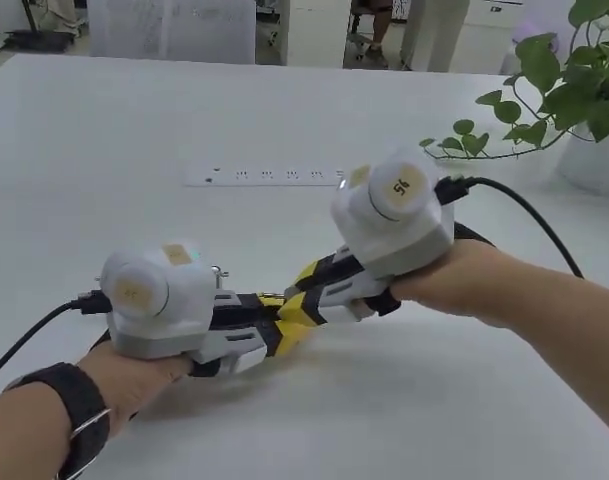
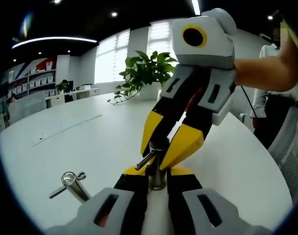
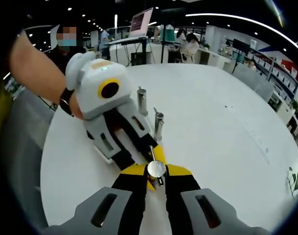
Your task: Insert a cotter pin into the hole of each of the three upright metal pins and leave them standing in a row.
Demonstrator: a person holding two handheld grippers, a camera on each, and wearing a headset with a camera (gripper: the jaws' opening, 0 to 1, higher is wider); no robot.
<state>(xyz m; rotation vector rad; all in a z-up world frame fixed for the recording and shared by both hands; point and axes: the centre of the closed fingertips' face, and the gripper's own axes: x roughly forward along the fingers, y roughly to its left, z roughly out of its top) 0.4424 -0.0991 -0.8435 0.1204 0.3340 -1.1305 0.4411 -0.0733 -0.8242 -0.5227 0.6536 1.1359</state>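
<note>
As the left hand (image 1: pixel 134 378) lies low over the white table (image 1: pixel 134 130) and the right hand (image 1: pixel 464 282) angles down, the left claw (image 2: pixel 158 175) clamps the upright cylindrical steel pin (image 2: pixel 157 182) near its base; the right claw (image 3: pixel 157 172) pinches its top, beside a thin cotter pin (image 2: pixel 144 161).

Counter (image 1: pixel 104 120): white, power strip (image 1: pixel 269 177) on top
Plant (image 1: pixel 569 75): potted, at far edge
Ceiling (image 2: pixel 90 19): dark, strip lights (image 2: pixel 51 39)
Windows (image 2: pixel 109 61): bright
</note>
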